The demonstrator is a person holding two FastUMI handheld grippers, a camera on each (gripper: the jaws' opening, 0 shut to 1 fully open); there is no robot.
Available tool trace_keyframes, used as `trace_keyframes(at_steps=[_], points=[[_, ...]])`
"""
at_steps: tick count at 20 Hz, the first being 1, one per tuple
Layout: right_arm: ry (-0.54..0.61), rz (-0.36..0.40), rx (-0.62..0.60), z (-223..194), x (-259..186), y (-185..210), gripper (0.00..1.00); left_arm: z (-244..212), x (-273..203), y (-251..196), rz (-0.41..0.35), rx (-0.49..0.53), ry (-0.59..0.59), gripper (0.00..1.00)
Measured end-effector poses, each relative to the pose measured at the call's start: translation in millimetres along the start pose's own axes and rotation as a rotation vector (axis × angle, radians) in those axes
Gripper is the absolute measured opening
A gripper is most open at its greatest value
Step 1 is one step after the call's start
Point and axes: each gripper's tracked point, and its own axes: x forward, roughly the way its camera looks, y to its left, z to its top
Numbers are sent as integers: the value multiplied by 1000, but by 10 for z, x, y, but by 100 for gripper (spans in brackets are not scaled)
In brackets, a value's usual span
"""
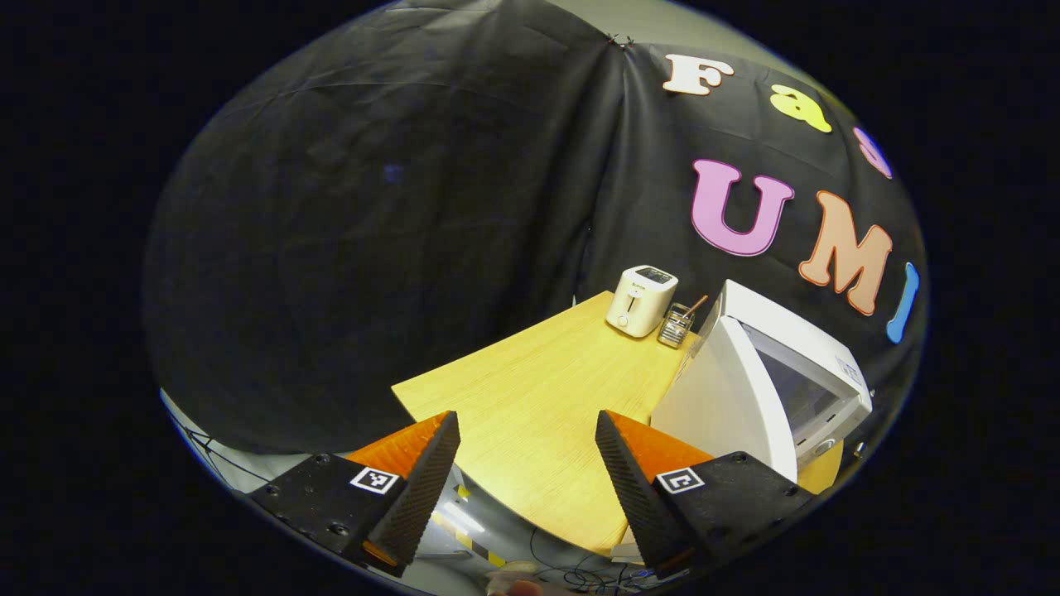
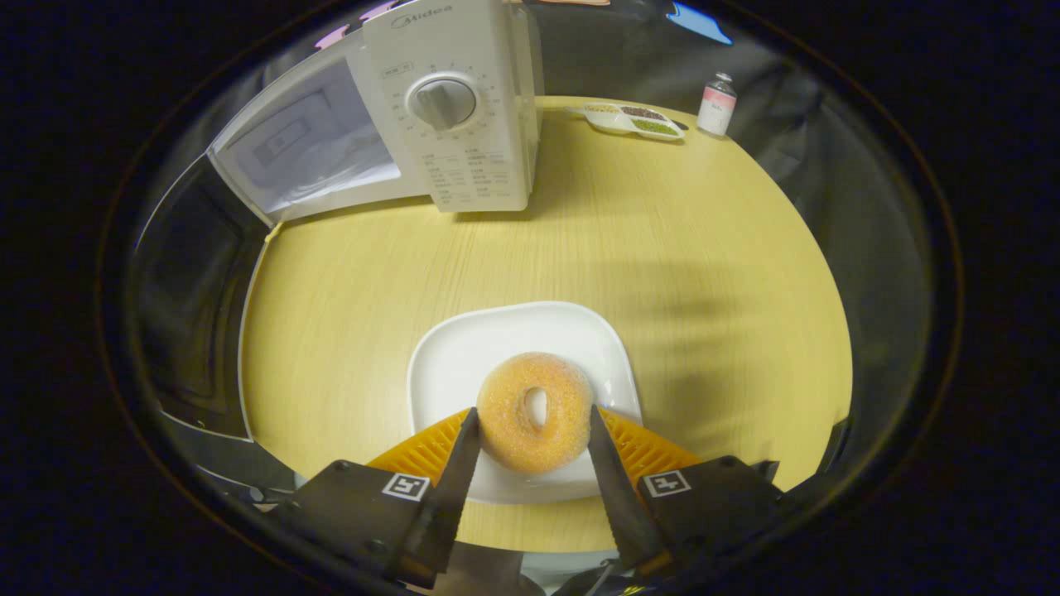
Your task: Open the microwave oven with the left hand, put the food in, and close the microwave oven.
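Note:
A sugared doughnut (image 2: 534, 410) lies on a white square plate (image 2: 464, 356) in the right gripper view. My right gripper (image 2: 532, 412) is closed on it, one finger pressing each side. Beyond the plate stands the white microwave (image 2: 451, 108) with its door (image 2: 190, 281) swung open to the left, showing the pale cavity (image 2: 306, 149). In the left gripper view my left gripper (image 1: 526, 418) hangs open with nothing between its fingers, above the near corner of the wooden table (image 1: 538, 389). There the microwave (image 1: 770, 372) stands to the right of that gripper.
A white toaster (image 1: 642, 300) and a wire holder with utensils (image 1: 677, 324) stand at the table's far edge by the microwave. A divided dish of seasonings (image 2: 633, 120) and a small bottle (image 2: 717, 103) sit at the back right. Cables (image 1: 580, 571) lie on the floor.

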Motion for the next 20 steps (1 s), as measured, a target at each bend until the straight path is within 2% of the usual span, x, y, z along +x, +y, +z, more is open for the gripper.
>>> trace_keyframes(at_steps=[7,12,17,18,19,20], points=[[-72,38,108,187,-253,292,72,40,198,-220,-85,45,9,97],[-152,170,233,401,-410,865,72,34,279,-311,-144,79,26,96],[-210,211,320,569,-444,1278,72,49,352,-410,-205,108,35,97],[-220,224,347,609,-445,1355,72,28,377,-417,-214,112,44,96],[-235,240,372,666,-435,1438,78,17,391,-439,-224,116,52,96],[-252,253,393,728,-441,1512,78,13,399,-457,-236,119,55,96]])
